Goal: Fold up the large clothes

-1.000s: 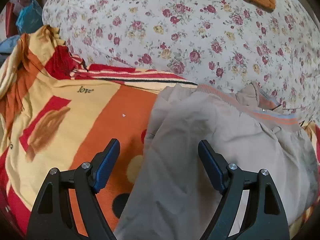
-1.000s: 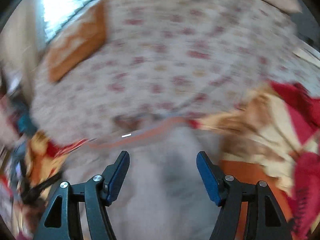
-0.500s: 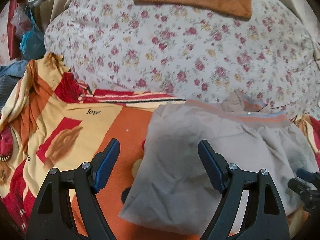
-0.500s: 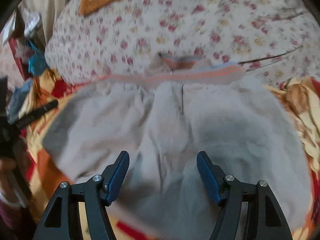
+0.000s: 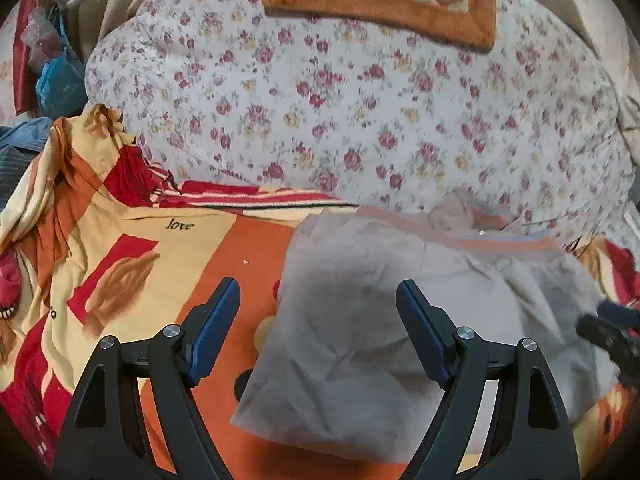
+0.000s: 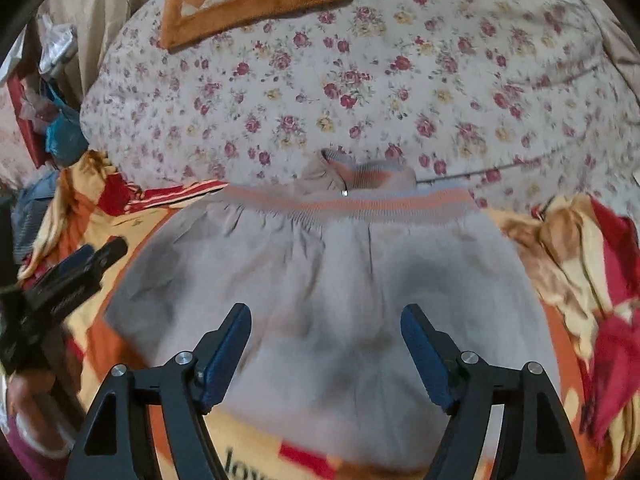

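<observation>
The folded pale grey garment with the orange-striped ribbed band (image 6: 340,280) is smeared by motion in the right wrist view, its creases unreadable. The black lettering on the orange, yellow and red printed blanket (image 6: 256,466) is cut off by the bottom edge. The black left gripper (image 6: 76,276) is a blur at the left rim; the person's hand (image 6: 28,396) holding it barely shows
</observation>
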Demonstrator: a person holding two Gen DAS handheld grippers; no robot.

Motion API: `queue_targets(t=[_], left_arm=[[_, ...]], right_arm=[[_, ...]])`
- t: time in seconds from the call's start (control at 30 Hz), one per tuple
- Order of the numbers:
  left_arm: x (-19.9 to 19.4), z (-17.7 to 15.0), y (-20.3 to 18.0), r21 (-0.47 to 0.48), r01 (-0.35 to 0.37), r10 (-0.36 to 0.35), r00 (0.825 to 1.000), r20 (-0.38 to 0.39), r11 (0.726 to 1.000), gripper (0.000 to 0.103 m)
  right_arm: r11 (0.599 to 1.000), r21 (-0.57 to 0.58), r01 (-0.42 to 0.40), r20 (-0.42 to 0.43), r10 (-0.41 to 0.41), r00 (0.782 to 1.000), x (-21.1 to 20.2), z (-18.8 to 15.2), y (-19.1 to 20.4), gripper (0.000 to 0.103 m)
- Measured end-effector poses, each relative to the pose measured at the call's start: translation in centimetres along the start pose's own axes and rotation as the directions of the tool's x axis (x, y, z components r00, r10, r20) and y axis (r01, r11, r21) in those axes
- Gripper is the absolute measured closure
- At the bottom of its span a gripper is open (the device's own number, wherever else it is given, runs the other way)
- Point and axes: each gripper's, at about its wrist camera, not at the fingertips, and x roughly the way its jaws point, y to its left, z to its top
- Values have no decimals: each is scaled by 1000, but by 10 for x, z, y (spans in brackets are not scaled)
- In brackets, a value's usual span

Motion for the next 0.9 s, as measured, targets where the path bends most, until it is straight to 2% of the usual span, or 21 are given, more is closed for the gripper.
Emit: queue_targets(t=[0.07,0.1,0.17,0.2,0.27,0.3,0.47,0.6,0.67,0.7,0.77,0.8,0.87,0.9], left_arm=[[10,-1,-2,14,-20,20,1000,-19,1000,22],[16,-3,-3,19,-27,27,999,-33,999,22],[27,-6,-4,22,-24,25,998,-64,999,22],[34,-7,-5,23,-21,23,996,-85,1000,22],[46,-9,-5,25,-28,31,993,-114,999,22],[51,-11,-5,26,-31,34,992,-125,999,22],[76,-15,3,-21,-7,2,981,-196,1000,21],[74,-14,10,-50,-8,-2,981,-194,999,21],[71,-13,11,-48,-12,3,982,-187,999,21],[70,-13,11,-47,-14,6,983,-184,999,21],[70,-13,11,-45,-15,7,983,-185,999,22],[70,-14,10,-43,-17,8,983,-185,999,21],[70,-15,10,-39,-18,10,983,-182,999,21],[69,-15,10,-36,-19,12,984,-180,999,21]], right_arm=[[999,-38,30,26,-29,999,18,2,4,29],[996,-63,56,36,-54,998,29,0,5,36],[995,-78,54,22,-52,998,51,-4,2,48],[996,-74,43,-3,-44,999,65,-8,-2,48],[998,-57,40,-35,-42,998,92,-13,-14,48],[998,-59,35,-23,-36,999,97,-13,-17,47],[996,-78,32,-23,-34,999,104,2,-27,46],[999,37,-5,-52,7,999,86,5,-42,46],[994,88,-68,-23,70,997,64,5,-44,45],[992,95,-80,-7,81,997,57,4,-43,41],[995,62,-75,2,75,997,52,-3,-37,31],[997,36,-64,-20,65,998,57,-6,-34,31],[1000,-5,-19,-119,18,993,81,-18,-29,31],[1000,-13,-4,-112,2,994,86,-22,-27,31]])
